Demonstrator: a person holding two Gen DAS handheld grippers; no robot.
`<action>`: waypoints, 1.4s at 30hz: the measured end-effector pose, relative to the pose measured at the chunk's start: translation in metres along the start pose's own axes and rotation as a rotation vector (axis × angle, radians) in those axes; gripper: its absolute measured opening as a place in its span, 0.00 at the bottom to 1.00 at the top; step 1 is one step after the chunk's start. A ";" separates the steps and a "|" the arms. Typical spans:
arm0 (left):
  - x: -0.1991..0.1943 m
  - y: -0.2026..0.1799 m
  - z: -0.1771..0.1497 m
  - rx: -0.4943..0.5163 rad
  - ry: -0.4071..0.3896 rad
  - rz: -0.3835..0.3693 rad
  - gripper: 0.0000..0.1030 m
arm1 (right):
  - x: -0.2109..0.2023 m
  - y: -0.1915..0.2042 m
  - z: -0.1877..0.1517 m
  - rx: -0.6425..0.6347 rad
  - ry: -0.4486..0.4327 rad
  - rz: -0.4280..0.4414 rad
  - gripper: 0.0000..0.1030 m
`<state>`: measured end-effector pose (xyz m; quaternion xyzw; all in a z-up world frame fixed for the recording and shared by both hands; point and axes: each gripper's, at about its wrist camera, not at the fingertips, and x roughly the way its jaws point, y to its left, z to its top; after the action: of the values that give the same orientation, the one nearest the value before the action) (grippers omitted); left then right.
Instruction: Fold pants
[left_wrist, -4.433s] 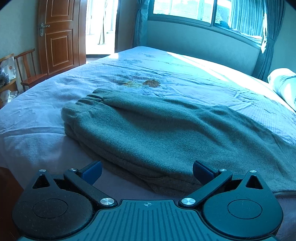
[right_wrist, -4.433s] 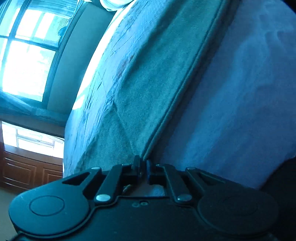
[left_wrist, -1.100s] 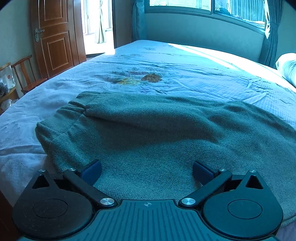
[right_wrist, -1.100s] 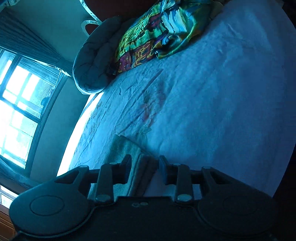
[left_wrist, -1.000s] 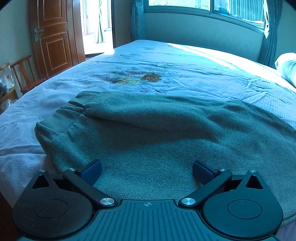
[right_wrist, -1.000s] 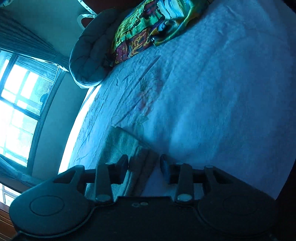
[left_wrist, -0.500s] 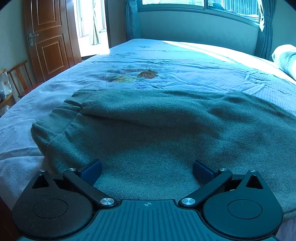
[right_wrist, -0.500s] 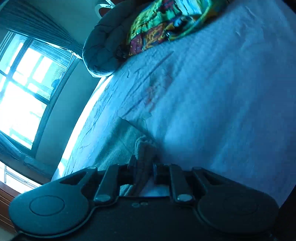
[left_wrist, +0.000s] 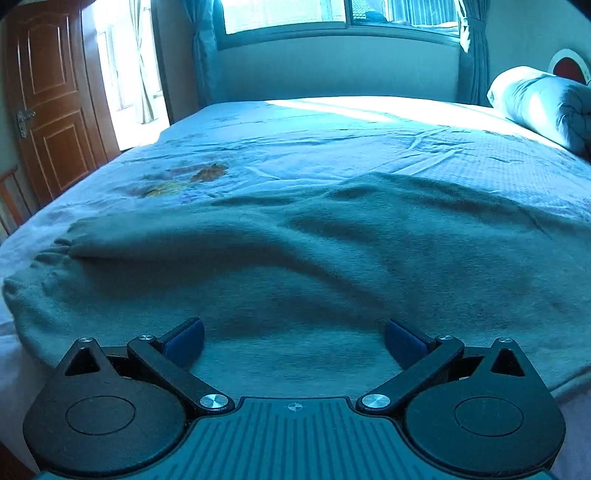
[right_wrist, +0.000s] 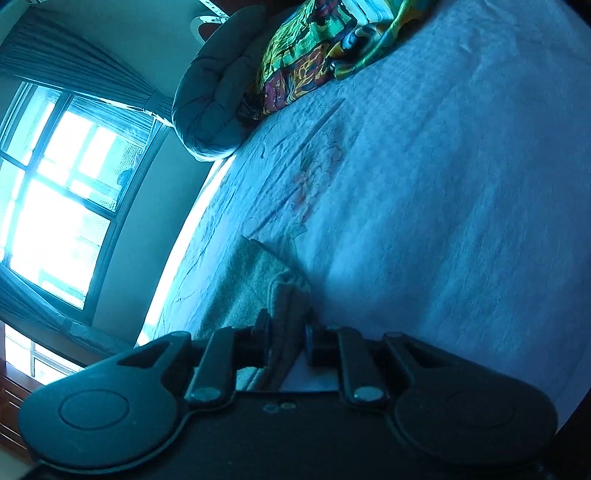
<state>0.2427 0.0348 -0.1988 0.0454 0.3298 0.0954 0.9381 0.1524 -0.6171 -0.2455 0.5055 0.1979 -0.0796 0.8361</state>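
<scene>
Green fleece pants (left_wrist: 295, 258) lie across the near side of the bed, waistband at the left, legs running off to the right. My left gripper (left_wrist: 294, 338) is open and hovers low over the near edge of the pants, its blue pads (left_wrist: 184, 338) apart and empty. My right gripper (right_wrist: 286, 334) is shut on the bunched leg end of the pants (right_wrist: 284, 295), with the cloth pinched between its jaws just above the sheet.
The bed sheet (left_wrist: 332, 147) stretches toward the window wall. A rolled quilt (left_wrist: 543, 107) lies at the head end; it also shows in the right wrist view (right_wrist: 210, 103) beside a colourful cloth (right_wrist: 314, 48). A wooden door (left_wrist: 48, 110) and a chair (left_wrist: 11, 195) stand at the left.
My right gripper closed on the leg end of the pants. My left gripper moved lower and forward over the pants and stayed open.
</scene>
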 end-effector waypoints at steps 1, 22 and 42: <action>0.002 0.013 -0.001 0.005 -0.002 0.021 1.00 | 0.000 -0.001 0.000 0.001 0.001 0.003 0.07; 0.090 0.076 0.064 0.082 0.089 0.202 1.00 | -0.002 -0.003 -0.002 -0.005 0.010 0.012 0.07; 0.033 -0.264 0.078 0.157 0.066 -0.308 1.00 | -0.003 -0.005 0.002 -0.011 0.029 0.028 0.08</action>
<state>0.3560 -0.2179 -0.1969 0.0643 0.3699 -0.0741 0.9239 0.1486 -0.6212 -0.2477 0.5046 0.2032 -0.0597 0.8370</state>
